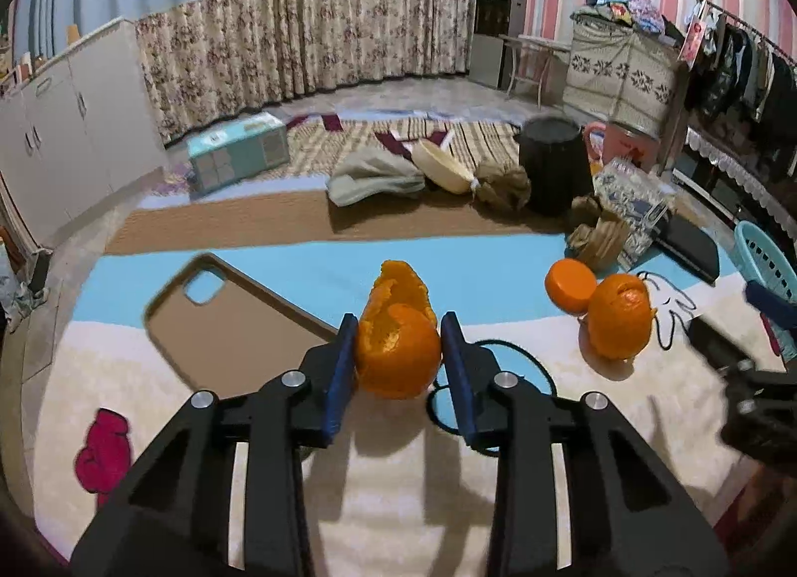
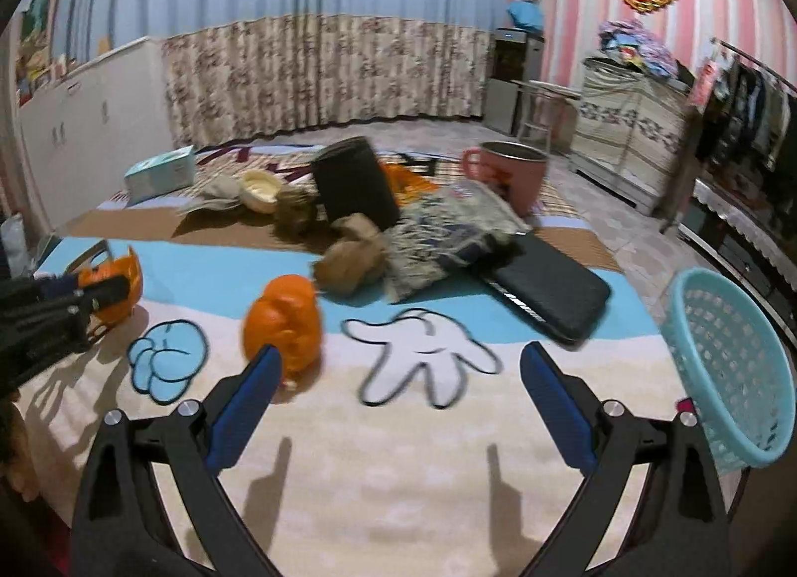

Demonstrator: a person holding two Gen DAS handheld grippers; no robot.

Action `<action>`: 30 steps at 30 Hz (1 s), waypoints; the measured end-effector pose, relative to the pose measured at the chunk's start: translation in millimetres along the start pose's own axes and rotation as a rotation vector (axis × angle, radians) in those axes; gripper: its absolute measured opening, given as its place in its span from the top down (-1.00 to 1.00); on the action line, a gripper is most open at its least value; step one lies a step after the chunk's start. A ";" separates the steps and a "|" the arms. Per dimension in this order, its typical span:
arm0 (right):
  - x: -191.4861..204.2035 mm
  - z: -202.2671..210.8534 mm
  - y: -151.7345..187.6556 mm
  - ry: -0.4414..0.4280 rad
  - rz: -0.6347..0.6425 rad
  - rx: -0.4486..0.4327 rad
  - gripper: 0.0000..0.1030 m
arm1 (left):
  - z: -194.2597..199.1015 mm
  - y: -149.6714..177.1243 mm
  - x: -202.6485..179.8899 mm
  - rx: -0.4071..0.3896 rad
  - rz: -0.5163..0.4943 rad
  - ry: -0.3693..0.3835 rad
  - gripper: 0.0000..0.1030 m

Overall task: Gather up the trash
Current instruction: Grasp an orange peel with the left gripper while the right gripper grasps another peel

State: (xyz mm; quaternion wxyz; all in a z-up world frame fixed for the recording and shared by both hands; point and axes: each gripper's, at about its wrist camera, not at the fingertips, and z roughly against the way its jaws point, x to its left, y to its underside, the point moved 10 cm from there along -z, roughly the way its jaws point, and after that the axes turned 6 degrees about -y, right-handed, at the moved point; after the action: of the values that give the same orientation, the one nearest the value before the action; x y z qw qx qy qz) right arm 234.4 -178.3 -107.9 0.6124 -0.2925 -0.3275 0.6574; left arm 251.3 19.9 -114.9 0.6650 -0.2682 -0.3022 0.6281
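My left gripper point(image 1: 398, 333) is shut on an orange peel point(image 1: 396, 333), its blue pads pressed on both sides, just above the cartoon blanket point(image 1: 348, 477). It also shows at the left of the right wrist view point(image 2: 107, 288). More orange peel point(image 1: 617, 315) lies to the right, with a round piece point(image 1: 570, 286) behind it; the same peel point(image 2: 284, 320) sits by the left fingertip of my right gripper point(image 2: 401, 363), which is wide open and empty. A light blue mesh basket point(image 2: 732, 368) stands at the right. Crumpled brown paper point(image 2: 351, 253) lies further back.
A brown phone case point(image 1: 224, 323) lies left of the held peel. A black wallet point(image 2: 548, 293), a patterned packet point(image 2: 448, 228), a black cylinder point(image 2: 356, 183), a pink pot point(image 2: 508, 173), a cream bowl point(image 2: 259, 188) and a teal box point(image 2: 159, 173) sit behind.
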 end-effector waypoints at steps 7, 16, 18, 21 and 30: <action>19.7 -24.7 0.0 -0.015 0.007 0.055 -0.83 | 6.3 -1.3 35.5 -0.014 0.048 -0.074 0.36; 39.6 -39.8 -4.7 -0.083 0.035 0.096 -0.68 | 6.6 -1.6 42.9 -0.017 0.078 -0.072 0.36; 45.2 -41.8 -4.1 -0.112 0.034 0.108 -0.48 | 6.1 -1.5 38.8 -0.018 0.063 -0.076 0.36; 55.8 -44.3 -4.0 -0.166 0.039 0.122 -0.11 | 6.8 -1.5 35.8 -0.023 0.049 -0.073 0.36; 56.8 -29.1 -8.7 -0.166 0.093 0.079 0.17 | 4.0 -1.2 34.8 -0.021 0.028 -0.089 0.36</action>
State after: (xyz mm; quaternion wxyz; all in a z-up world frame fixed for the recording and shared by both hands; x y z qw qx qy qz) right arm 258.1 -119.4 -117.9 0.5632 -0.2274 -0.3371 0.7193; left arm 250.2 54.5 -109.1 0.6392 -0.2512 -0.3343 0.6455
